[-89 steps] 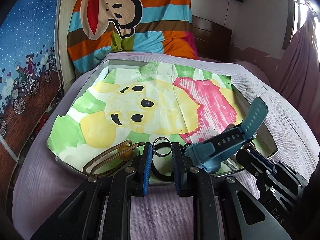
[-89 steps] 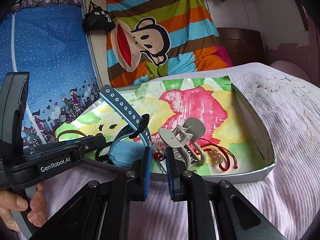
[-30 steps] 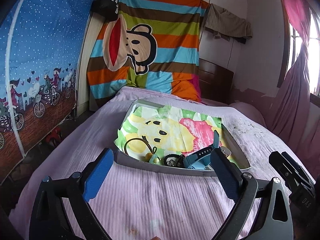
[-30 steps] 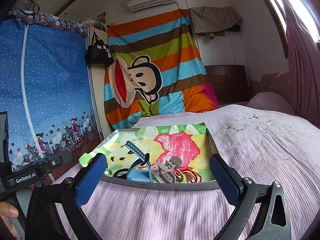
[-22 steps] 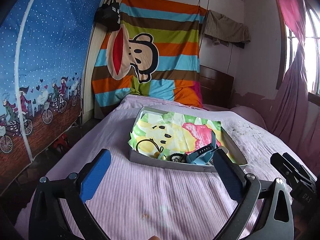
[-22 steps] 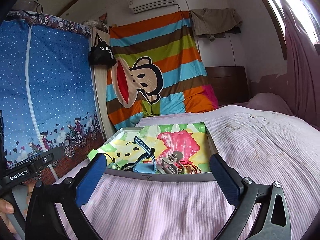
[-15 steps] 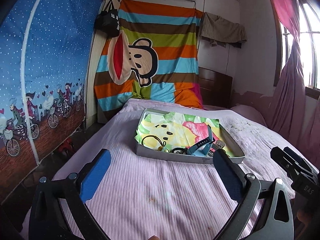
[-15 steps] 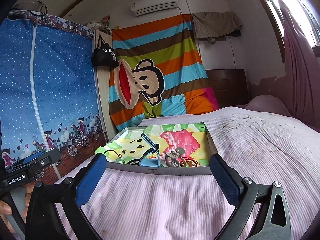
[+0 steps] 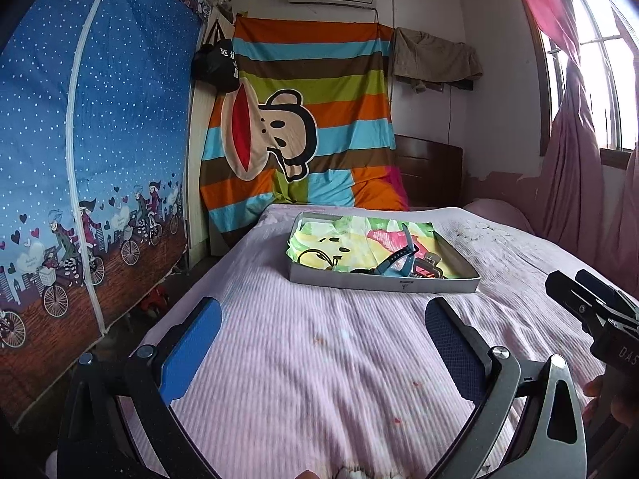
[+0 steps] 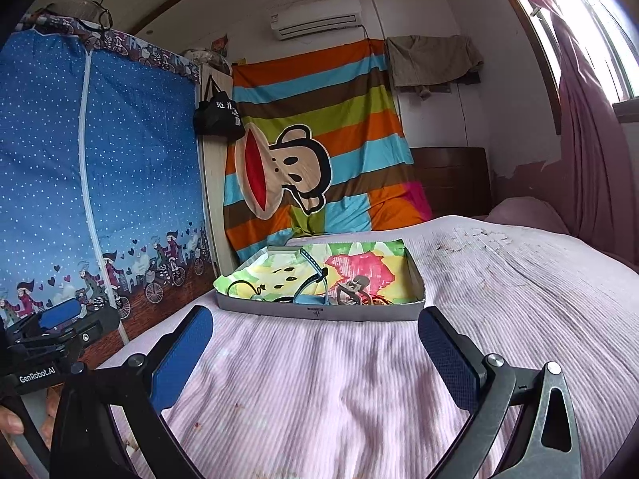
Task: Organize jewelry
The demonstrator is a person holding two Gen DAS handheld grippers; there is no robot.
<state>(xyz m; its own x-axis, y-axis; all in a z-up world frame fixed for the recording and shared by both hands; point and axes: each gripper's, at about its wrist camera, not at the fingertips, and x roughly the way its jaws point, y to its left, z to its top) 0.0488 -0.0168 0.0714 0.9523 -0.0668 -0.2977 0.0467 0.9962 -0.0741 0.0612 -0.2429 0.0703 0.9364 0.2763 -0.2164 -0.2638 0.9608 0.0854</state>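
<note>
Both the left gripper [image 9: 323, 339] and right gripper [image 10: 315, 343] hung empty, jaws wide apart, well short of the tray [image 10: 319, 312], where the jewelry lay gathered near its front wall.

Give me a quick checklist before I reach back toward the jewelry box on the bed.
1. Left gripper open, holding nothing: ok.
2. Right gripper open, holding nothing: ok.
3. Box flat on the bed, ahead of both grippers: ok.
4. Blue watch and hair clip inside the box: ok.
5. Items sorted: not ok, they crowd the near edge.
6. Small pieces separate or tangled: cannot tell.
</note>
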